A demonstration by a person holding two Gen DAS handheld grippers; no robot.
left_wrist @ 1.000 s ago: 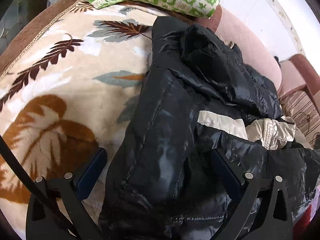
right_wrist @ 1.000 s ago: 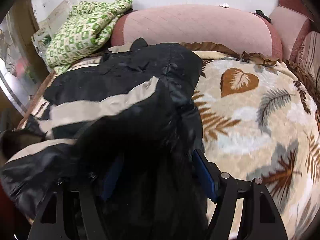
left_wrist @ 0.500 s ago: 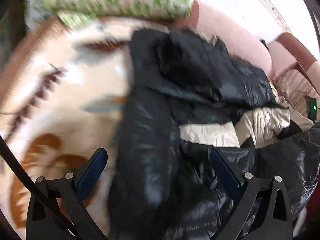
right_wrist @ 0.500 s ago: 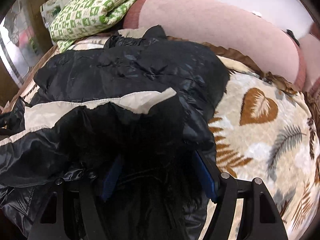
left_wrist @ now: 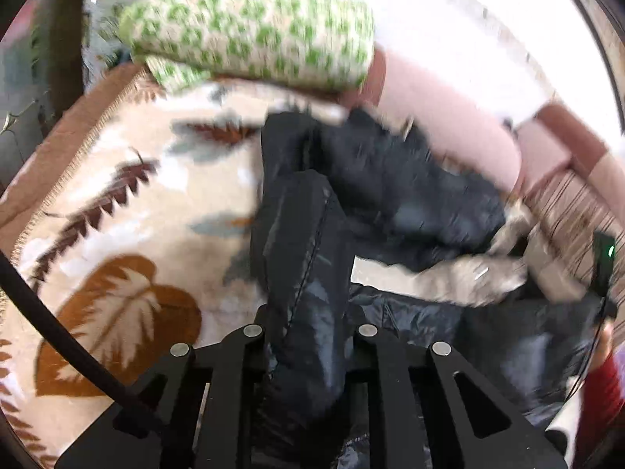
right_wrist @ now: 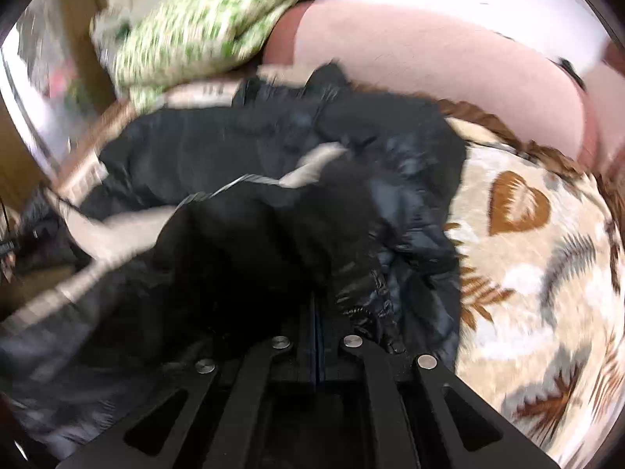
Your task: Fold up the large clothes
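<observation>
left tongs (left_wrist: pixel 308 336) clamping the black jacket (left_wrist: pixel 390 179) sleeve | right tongs (right_wrist: pixel 317 336) pinching its hem | both gathering it off the leaf blanket (left_wrist: pixel 129 203) for folding

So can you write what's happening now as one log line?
left gripper: shut on shiny black puffer jacket | right gripper: shut on jacket | surface: leaf-patterned blanket | stage: both grips made

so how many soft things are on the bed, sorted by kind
black puffer jacket: 1
green and white patterned quilt: 1
leaf-print blanket: 1
pink bolster cushion: 1
total: 4
</observation>
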